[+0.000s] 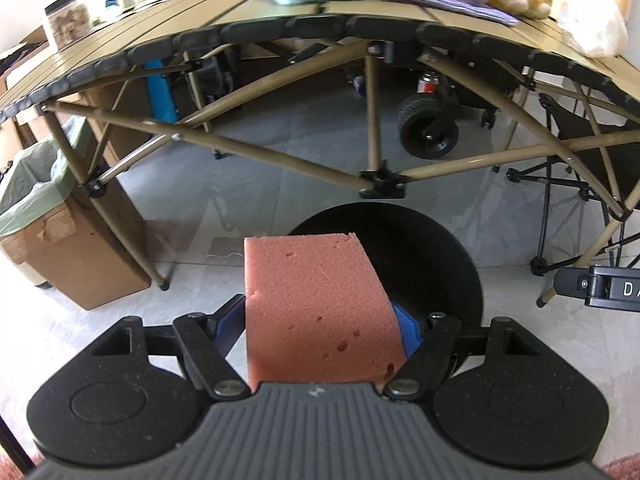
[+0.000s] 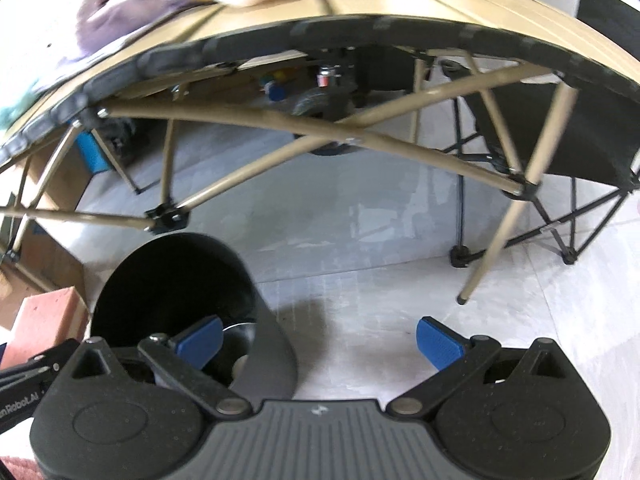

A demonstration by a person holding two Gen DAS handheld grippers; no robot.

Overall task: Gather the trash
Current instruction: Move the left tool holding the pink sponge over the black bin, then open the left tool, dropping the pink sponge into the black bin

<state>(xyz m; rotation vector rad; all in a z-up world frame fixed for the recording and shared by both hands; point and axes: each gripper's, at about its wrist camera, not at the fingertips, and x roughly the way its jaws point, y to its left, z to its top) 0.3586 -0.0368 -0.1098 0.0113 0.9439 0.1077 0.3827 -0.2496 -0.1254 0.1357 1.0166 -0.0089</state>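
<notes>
Pink sponge between left tool's blue pads, above black bin.

The bin stands on the floor before the table; a box sits, seemingly, left of it.
</notes>
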